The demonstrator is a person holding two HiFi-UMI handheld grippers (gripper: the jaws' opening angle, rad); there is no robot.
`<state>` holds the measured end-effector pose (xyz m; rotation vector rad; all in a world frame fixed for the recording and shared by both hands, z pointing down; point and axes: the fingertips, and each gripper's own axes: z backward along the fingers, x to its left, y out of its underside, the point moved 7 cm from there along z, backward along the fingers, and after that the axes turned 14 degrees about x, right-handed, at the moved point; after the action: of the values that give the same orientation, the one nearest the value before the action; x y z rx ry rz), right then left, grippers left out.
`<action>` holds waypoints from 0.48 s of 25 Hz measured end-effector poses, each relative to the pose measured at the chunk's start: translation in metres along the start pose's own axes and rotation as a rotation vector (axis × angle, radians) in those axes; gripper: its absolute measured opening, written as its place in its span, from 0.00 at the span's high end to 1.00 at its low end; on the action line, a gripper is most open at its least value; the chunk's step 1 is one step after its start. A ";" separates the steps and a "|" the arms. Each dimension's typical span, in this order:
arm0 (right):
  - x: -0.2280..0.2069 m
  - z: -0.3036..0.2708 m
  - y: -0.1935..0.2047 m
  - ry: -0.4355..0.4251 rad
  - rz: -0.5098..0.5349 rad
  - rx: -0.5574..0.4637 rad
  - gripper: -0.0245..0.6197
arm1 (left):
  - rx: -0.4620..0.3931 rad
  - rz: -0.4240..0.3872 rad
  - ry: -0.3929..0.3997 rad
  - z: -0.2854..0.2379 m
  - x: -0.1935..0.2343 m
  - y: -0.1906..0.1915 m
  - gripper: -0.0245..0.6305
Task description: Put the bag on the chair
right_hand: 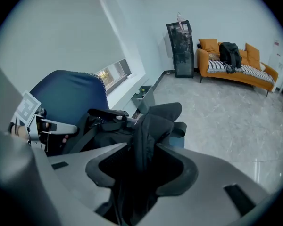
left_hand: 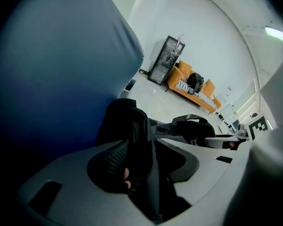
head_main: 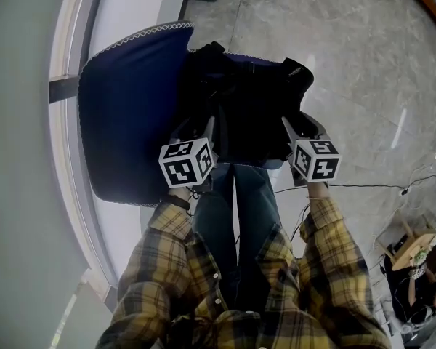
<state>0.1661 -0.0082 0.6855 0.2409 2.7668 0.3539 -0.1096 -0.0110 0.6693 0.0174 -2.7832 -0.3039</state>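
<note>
A black bag (head_main: pixel 247 100) lies on the seat of a blue chair (head_main: pixel 127 115), against the chair's back. My left gripper (head_main: pixel 203 126) is at the bag's near left edge and my right gripper (head_main: pixel 299 126) at its near right edge. In the left gripper view a fold of the bag (left_hand: pixel 132 126) stands between the spread jaws of the left gripper (left_hand: pixel 146 159), with a gap on its right side. In the right gripper view a strap-like fold of the bag (right_hand: pixel 155 121) rises between the right gripper's (right_hand: pixel 141 168) jaws, and neither pad presses on it. Both grippers are open.
The person's jeans-clad legs (head_main: pixel 240 217) stand right in front of the chair. A window wall runs behind the chair. A grey bin (right_hand: pixel 144 95) sits by the wall; a dark cabinet (right_hand: pixel 181 48) and an orange sofa (right_hand: pixel 236 65) stand farther off. A cable (head_main: pixel 363 187) lies on the floor.
</note>
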 end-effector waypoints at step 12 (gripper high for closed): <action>0.005 0.033 -0.005 0.053 -0.023 -0.103 0.59 | -0.054 -0.084 0.008 0.023 -0.017 -0.008 0.61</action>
<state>0.1723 -0.0053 0.6524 0.1760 2.7906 0.5026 -0.1013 -0.0129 0.6405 0.1227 -2.7696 -0.3988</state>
